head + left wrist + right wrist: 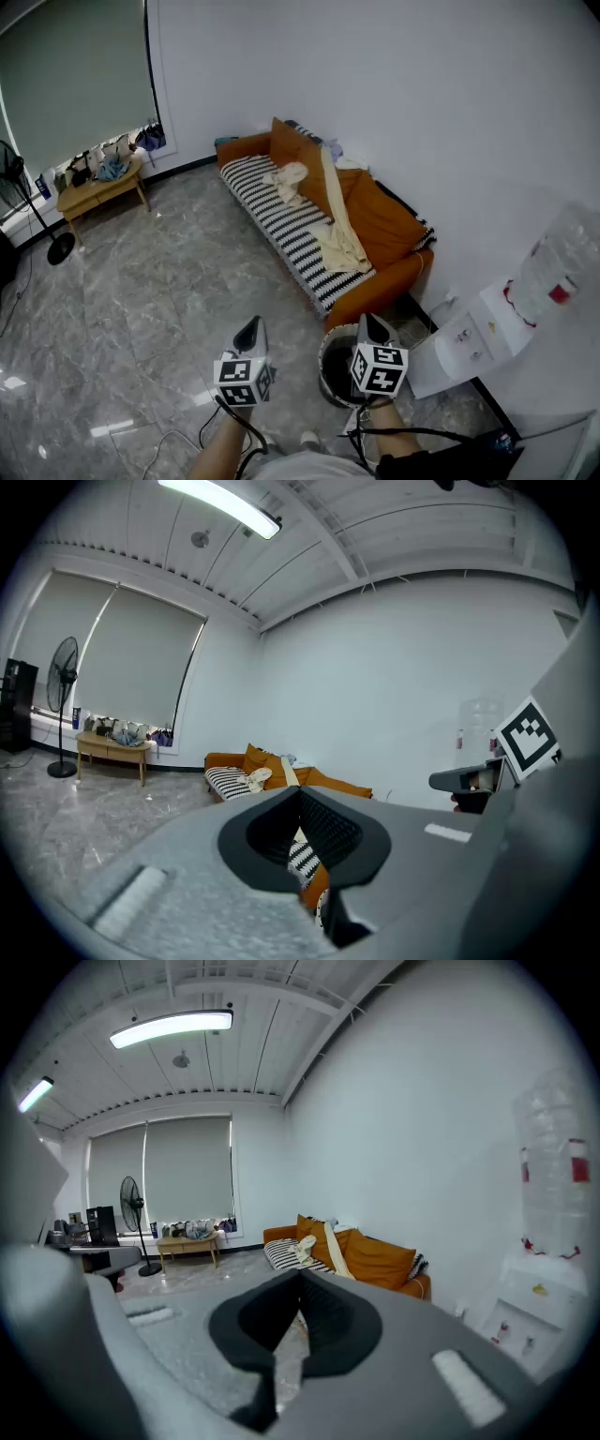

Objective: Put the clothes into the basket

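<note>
on sofa (386, 223), clothes (344, 240), well beyond left tool (250, 328) and right tool (371, 323), both clenched empty

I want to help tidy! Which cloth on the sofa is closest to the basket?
The long cream garment draped over the sofa's near end; the small crumpled one lies farther from the basket.

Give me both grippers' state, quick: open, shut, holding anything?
Left gripper: shut, holding nothing.
Right gripper: shut, holding nothing.
</note>
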Motion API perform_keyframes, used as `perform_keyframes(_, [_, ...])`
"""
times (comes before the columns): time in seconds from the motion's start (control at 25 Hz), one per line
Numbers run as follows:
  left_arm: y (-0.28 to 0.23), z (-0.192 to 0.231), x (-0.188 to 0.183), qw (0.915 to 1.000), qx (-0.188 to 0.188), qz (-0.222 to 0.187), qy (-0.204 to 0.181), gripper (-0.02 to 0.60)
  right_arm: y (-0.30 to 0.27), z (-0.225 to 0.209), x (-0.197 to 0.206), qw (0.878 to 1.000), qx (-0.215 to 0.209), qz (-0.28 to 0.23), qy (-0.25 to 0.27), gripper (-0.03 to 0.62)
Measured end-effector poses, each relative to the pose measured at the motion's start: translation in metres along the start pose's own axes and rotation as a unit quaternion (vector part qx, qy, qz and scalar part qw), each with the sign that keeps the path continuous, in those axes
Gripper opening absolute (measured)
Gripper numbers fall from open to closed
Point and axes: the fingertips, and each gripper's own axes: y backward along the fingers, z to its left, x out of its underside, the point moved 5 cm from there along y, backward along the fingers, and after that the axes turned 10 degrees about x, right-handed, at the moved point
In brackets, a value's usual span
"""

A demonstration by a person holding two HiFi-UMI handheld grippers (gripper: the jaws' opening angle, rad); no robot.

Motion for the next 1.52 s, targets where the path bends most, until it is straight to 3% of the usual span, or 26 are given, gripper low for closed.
perform_keyframes(0.44, [0.018,0.024,-0.003,1.0000,0.007,0.003,0.000,-0.005,-0.002,0.034,-0.004,1.000,0.002,-0.008,-0.006,0.003])
perform_keyframes(1.0, [0.042,0.108,0.003,0.9997,-0.004,0.014,0.018,-0.005,-0.016,0.101,0.004,1.000,0.010,0.004,-0.010,0.003])
perform_keyframes(1.28, [0.015,0.140,0.002,0.9997,-0.012,0.012,0.019,-0.005,-0.055,0.110,0.002,1.000,0.015,0.011,-0.015,0.003])
perform_keyframes(1.52, [-0.032,0.180,0.000,0.9992,-0.025,0.021,0.022,-0.005,-0.124,0.124,-0.010,1.000,0.006,0.015,-0.022,0.003])
